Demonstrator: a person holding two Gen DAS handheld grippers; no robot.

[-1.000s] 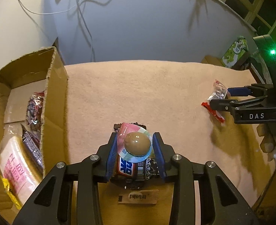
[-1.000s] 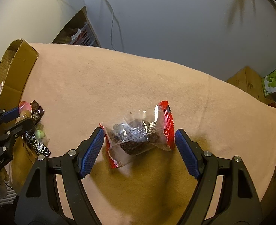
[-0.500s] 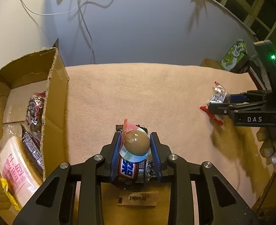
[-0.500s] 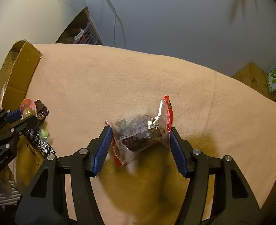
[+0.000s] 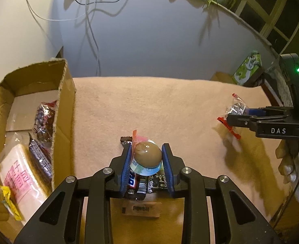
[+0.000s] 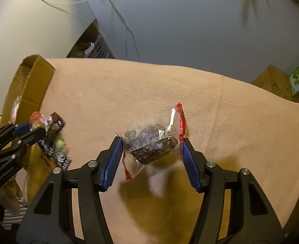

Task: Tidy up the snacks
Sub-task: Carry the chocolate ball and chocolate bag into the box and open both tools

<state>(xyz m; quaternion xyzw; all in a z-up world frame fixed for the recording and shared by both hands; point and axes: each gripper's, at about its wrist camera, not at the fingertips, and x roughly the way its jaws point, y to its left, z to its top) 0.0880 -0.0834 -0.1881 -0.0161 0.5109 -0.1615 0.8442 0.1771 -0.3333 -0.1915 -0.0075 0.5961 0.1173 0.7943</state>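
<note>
Snacks getting squeezed in both grippers right now. Left gripper [image 5: 147, 170] pinching a small pile tight: brown jelly cup [image 5: 147, 155] sitting on top, dark candy bars [image 5: 143, 183] under it, blue pads pressing both sides. Right gripper [image 6: 150, 154] closing on a clear bag of dark dried fruit [image 6: 152, 145], pads touching both ends, bag lifted off the peach cloth [image 6: 169, 93]. Cardboard box [image 5: 65, 109] waiting at nine o'clock of the left gripper, already holding a pink bread pack [image 5: 20, 185] and other wrapped snacks. Looking risky: round jelly cup only resting loose on the pile, likely rolling off with a tilt or a fast swing toward the box. Slippery bag maybe sliding out, being held only by thin crinkly ends. Bumping the tall box wall also possible, knocking the pile free.
</note>
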